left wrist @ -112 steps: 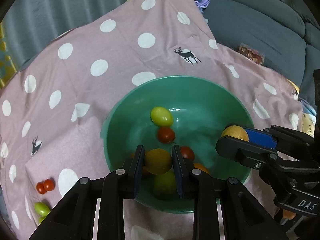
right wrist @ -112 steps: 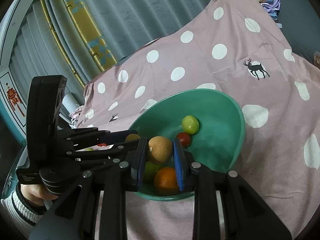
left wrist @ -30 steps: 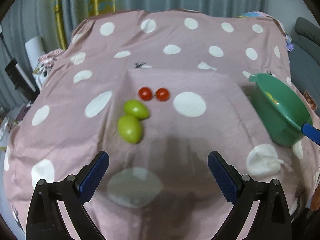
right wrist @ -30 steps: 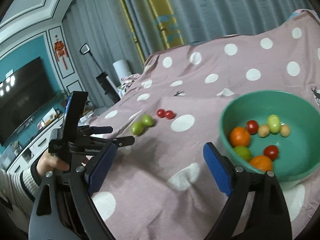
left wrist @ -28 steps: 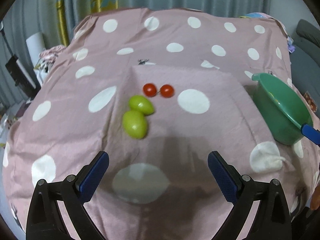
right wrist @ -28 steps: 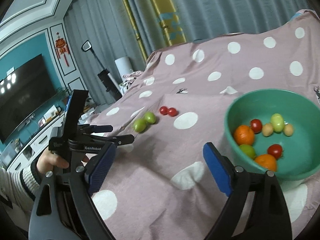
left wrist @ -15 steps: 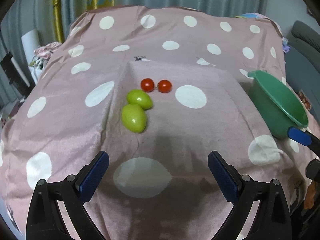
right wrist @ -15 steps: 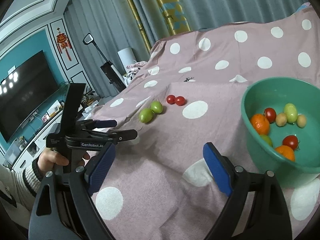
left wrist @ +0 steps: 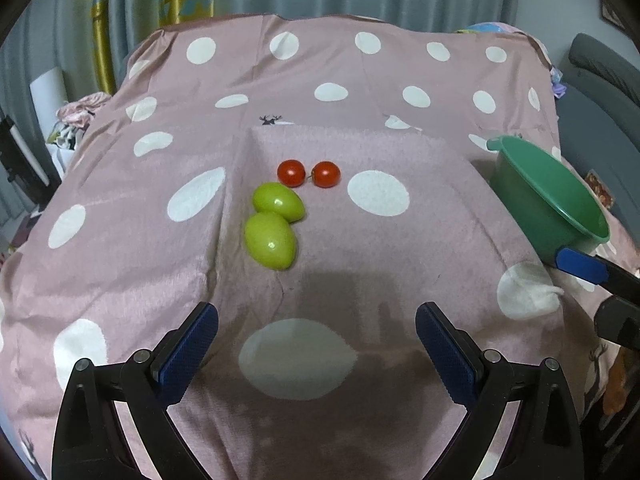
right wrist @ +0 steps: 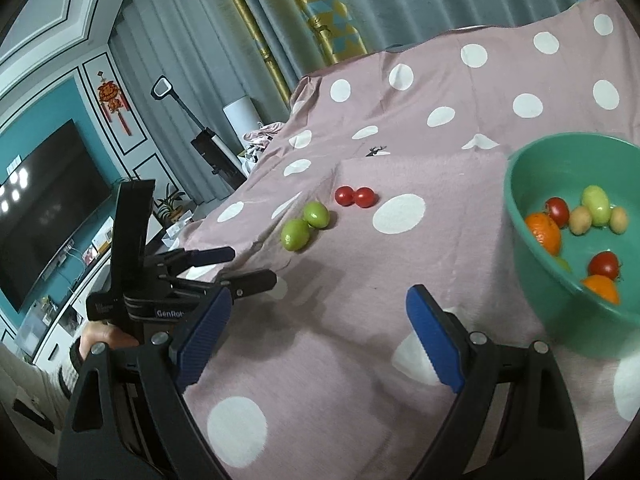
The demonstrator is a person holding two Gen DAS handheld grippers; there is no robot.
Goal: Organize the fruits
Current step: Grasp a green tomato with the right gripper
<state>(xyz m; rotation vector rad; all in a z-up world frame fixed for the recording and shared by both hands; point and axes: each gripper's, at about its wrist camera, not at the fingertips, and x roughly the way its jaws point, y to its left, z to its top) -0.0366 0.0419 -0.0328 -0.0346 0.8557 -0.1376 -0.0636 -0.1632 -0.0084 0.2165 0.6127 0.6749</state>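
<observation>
Two green fruits (left wrist: 271, 246) (left wrist: 279, 202) and two red cherry tomatoes (left wrist: 291, 173) (left wrist: 326, 174) lie together on the pink dotted cloth (left wrist: 400, 264). My left gripper (left wrist: 316, 320) is open and empty, hovering short of them. The green bowl (left wrist: 548, 196) stands to the right. In the right wrist view, my right gripper (right wrist: 318, 304) is open and empty above the cloth. The bowl (right wrist: 516, 208) at its right holds several fruits, among them an orange (right wrist: 544, 232) and a tomato (right wrist: 604, 264). The green fruits (right wrist: 296, 234) lie ahead to the left, just beyond the left gripper (right wrist: 253, 266).
The cloth drapes over a raised block and falls away at its edges. A television (right wrist: 48, 200) and a low cabinet stand to the left, with curtains (right wrist: 360, 0) behind. A grey sofa (left wrist: 600, 80) is on the right. A person's hand (right wrist: 104, 334) holds the left gripper.
Both grippers, earlier shut on fruits over the bowl, are now open and empty, facing the loose fruits. Over the last second the right gripper swung left, so the bowl slid right in its view.
</observation>
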